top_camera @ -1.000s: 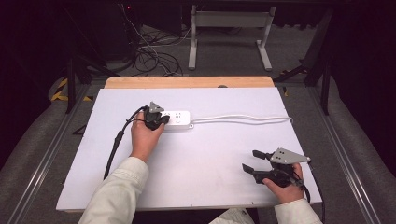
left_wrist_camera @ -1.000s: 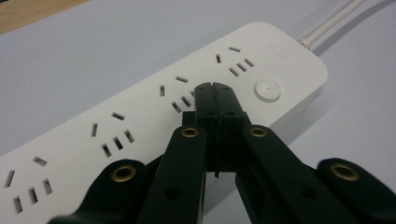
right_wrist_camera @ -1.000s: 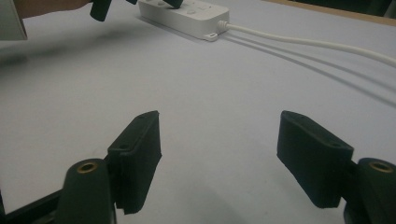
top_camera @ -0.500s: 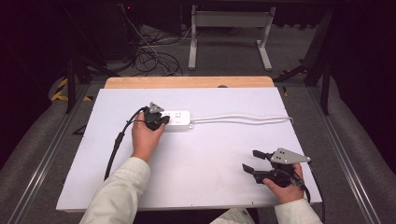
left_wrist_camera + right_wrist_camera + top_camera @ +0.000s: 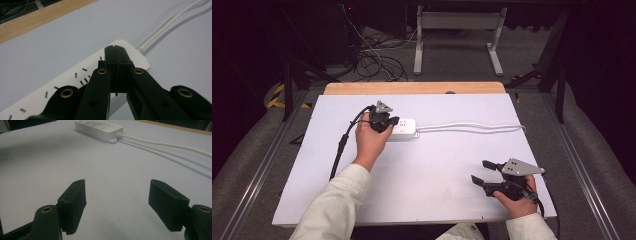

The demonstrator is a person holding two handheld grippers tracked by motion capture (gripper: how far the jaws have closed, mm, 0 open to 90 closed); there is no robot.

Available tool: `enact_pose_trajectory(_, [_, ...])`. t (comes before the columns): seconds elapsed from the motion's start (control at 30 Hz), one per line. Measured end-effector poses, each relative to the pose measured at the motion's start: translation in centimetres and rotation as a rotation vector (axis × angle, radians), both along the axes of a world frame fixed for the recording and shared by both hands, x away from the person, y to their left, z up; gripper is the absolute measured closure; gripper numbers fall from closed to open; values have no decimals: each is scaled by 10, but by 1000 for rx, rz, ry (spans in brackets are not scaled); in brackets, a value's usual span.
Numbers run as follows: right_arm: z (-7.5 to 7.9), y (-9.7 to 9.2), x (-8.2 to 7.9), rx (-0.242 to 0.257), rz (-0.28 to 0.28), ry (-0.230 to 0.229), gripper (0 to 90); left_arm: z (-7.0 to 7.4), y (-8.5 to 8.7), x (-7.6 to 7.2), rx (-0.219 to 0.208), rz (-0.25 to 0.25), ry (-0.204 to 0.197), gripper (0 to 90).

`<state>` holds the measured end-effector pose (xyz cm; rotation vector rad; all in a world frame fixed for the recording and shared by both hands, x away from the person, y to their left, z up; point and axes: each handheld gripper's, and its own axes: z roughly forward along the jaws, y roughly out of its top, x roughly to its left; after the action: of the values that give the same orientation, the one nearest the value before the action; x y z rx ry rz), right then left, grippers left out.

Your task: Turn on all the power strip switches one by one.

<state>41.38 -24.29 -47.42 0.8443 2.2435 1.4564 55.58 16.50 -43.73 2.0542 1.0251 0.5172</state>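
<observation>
Under the left gripper lies the power strip, a white bar flat on the pale table, its slotted sockets facing up. From the left gripper view the two black jaws are pressed flat together with nothing between them, and their joined tips stand over the strip's cord end, close above its top face; whether they touch it cannot be told. Just past those tips the white cord leaves the strip and runs away across the table. From the high view the left hand grips this gripper from behind, with its black cable trailing back along the sleeve. Well apart from the strip, at the near right corner of the table, the right gripper sits in the right hand, low over the bare surface. Its jaws stand wide apart and hold nothing; in the right gripper view only table lies between the pads, with the strip far ahead and the cord stretching off to that gripper's right.
</observation>
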Motion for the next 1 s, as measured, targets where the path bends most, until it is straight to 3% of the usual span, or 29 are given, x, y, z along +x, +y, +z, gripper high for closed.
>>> enact_pose_trajectory(0.2, [0, 0, 1, 0, 0, 3, 312, -12, -10, 3, 20, -56, 3, 900])
enact_pose_trajectory(0.43, [-1, 0, 1, 1, -3, 7, 310, -21, -13, 7, 40, -52, 29, 900])
enact_pose_trajectory(0.57, [-1, 0, 1, 0, -4, 7, 308, -24, -12, 8, 54, -61, 23, 900])
enact_pose_trajectory(0.73, [-1, 0, 1, 0, -3, 9, 307, -27, -12, 8, 42, -62, 2, 900])
enact_pose_trajectory(0.87, [-2, 0, 1, 1, -3, 10, 306, -30, -10, 8, 2, -52, 2, 900])
enact_pose_trajectory(1.0, [-2, 0, 1, -2, -3, 11, 306, -31, -10, 7, 7, -50, 0, 900])
